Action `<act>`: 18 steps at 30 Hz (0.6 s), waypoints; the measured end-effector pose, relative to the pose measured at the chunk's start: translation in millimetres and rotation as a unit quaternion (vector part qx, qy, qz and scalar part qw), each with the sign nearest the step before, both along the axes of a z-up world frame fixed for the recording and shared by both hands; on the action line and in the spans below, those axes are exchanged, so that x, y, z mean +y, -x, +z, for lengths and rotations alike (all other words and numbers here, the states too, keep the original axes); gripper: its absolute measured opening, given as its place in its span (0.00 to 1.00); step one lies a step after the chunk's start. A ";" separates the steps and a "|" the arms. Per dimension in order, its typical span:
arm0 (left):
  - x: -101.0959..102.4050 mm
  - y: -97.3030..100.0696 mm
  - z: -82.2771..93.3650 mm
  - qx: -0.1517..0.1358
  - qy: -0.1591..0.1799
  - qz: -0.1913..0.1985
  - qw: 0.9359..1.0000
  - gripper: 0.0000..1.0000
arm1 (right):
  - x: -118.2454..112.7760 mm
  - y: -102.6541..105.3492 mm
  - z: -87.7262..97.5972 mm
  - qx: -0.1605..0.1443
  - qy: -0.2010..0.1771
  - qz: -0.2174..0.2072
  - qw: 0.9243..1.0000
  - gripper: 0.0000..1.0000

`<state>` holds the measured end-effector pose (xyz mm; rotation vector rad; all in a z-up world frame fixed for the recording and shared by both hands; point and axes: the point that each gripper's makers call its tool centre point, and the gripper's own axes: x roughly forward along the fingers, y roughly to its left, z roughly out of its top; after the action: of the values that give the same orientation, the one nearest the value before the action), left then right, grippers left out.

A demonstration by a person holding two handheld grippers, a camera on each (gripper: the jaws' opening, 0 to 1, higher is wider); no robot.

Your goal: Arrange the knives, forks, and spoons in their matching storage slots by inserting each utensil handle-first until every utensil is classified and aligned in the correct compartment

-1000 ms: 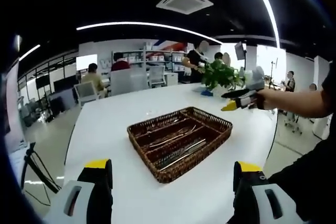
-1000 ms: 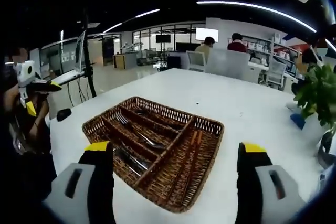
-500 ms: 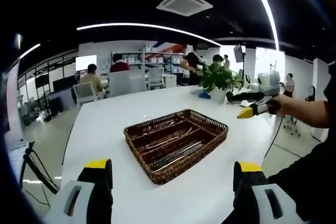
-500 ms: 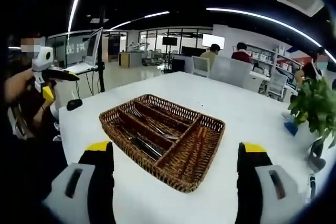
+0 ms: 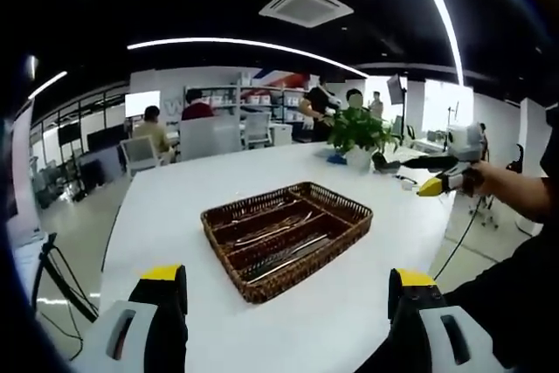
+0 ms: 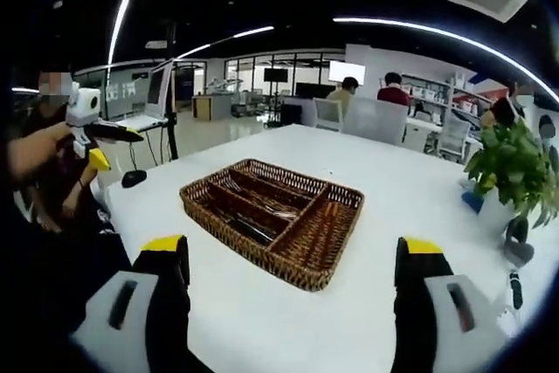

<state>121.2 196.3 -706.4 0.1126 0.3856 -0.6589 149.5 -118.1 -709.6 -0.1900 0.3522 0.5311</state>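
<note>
A wicker tray (image 5: 345, 226) holding cutlery (image 5: 278, 238) is sitting on a white counter (image 5: 175, 207). The left gripper (image 5: 284, 290) and right gripper (image 6: 293, 259) are both hovering open and empty.

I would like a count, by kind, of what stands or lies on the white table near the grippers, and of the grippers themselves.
Wicker tray with compartments, holding utensils too small to count: 1
Potted plant: 1
Dark mouse-like thing at the table edge: 1
Left gripper, fingers apart, holding nothing: 1
Right gripper, fingers apart, holding nothing: 1
Total: 5
</note>
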 end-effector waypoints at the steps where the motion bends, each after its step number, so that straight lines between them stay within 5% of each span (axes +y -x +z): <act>1: 0.2 0.1 -0.1 0.000 0.000 0.000 1.000 1.00 | -1.1 0.7 -0.2 0.001 -0.002 -0.001 1.000 1.00; 18: 5.0 1.0 1.4 -0.004 -0.002 0.011 1.000 1.00 | -7.0 9.9 -6.1 0.024 -0.012 -0.002 1.000 1.00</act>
<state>120.2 201.3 -705.0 0.1147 0.3797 -0.6349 139.6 -125.1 -715.7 -0.1529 0.3917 0.5363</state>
